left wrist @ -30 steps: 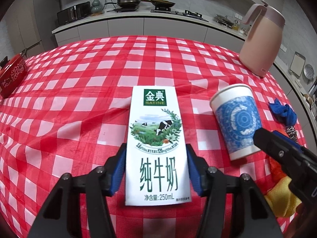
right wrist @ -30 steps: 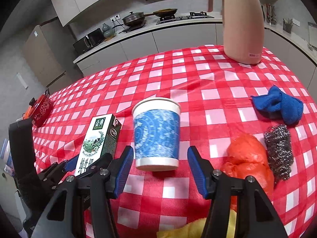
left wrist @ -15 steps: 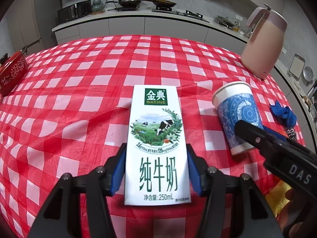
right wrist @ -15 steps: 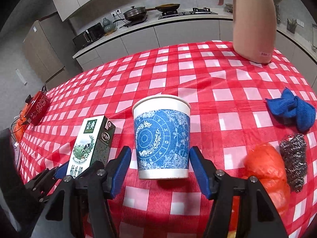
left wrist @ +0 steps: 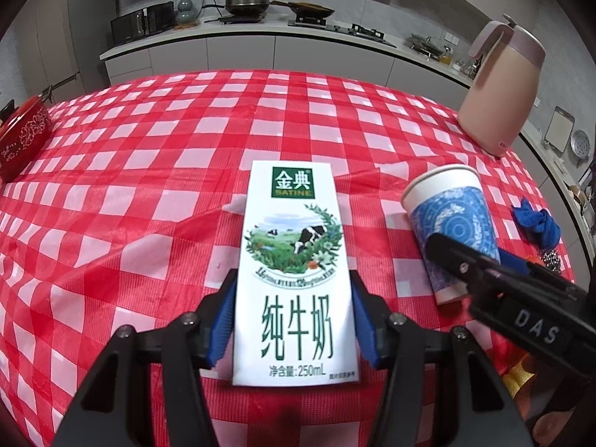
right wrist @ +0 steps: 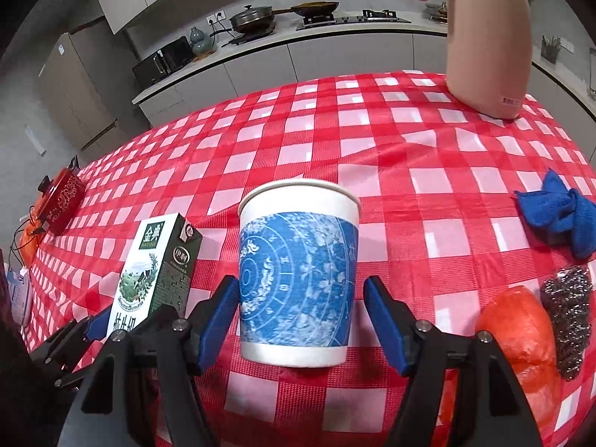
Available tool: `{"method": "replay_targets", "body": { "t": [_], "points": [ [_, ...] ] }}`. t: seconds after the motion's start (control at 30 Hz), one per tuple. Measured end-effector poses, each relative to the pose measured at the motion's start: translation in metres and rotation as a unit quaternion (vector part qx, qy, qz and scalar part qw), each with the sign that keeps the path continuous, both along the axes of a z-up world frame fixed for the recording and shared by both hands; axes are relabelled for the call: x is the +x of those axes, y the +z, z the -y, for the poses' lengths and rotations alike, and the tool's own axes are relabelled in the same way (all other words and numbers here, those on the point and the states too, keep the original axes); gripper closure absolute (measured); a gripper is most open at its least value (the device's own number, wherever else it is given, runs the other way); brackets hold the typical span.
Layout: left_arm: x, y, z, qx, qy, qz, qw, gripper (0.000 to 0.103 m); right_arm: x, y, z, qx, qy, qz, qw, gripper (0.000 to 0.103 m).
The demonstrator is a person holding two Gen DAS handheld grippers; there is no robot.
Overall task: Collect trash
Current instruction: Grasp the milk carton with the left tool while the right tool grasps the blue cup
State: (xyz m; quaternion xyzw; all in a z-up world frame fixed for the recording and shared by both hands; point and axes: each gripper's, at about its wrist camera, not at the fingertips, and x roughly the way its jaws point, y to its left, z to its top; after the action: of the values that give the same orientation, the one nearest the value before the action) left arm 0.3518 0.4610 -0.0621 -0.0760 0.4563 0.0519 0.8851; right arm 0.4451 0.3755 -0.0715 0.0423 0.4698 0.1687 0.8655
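Observation:
A white and green milk carton [left wrist: 294,260] stands upright on the red checked tablecloth [left wrist: 149,186]. My left gripper [left wrist: 293,283] is shut on its lower half, with a blue pad against each side. To its right stands a white paper cup with a blue pattern [right wrist: 298,272], upright with its mouth up. My right gripper [right wrist: 301,287] straddles the cup's lower part. Its jaws are opening, and a gap shows between each pad and the cup wall. The carton [right wrist: 156,268] and a left pad [right wrist: 98,326] show at the lower left of the right wrist view.
A pink jug [right wrist: 488,37] stands at the table's far right. A blue cloth [right wrist: 555,212], a steel scourer [right wrist: 566,305] and a crumpled orange bag [right wrist: 517,327] lie right of the cup. A red pot [left wrist: 22,138] sits at the left edge.
The right gripper has come forward and lower around the cup, and its jaws have spread wider. The left gripper and the carton have stayed put.

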Motion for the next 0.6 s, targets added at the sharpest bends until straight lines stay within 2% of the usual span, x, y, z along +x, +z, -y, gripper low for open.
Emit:
{"method": "replay_targets", "body": {
  "t": [0.03,0.07,0.17,0.6],
  "points": [
    [0.000,0.000,0.000,0.000,0.000,0.001,1.0000,0.047,0.000,-0.002,0.000,0.001,0.000,-0.001,1.000,0.033],
    [-0.001,0.000,0.000,0.000,0.000,0.002,1.0000,0.047,0.000,-0.003,0.000,0.004,0.001,-0.003,1.000,0.040],
    [-0.003,0.002,0.001,0.000,0.001,0.009,1.0000,0.047,-0.002,-0.002,0.003,0.006,-0.002,0.003,1.000,0.042],
    [-0.028,0.032,0.025,0.002,-0.004,0.042,0.9991,0.048,-0.037,0.031,0.029,0.034,0.002,0.039,0.999,0.043]
  ]
}}
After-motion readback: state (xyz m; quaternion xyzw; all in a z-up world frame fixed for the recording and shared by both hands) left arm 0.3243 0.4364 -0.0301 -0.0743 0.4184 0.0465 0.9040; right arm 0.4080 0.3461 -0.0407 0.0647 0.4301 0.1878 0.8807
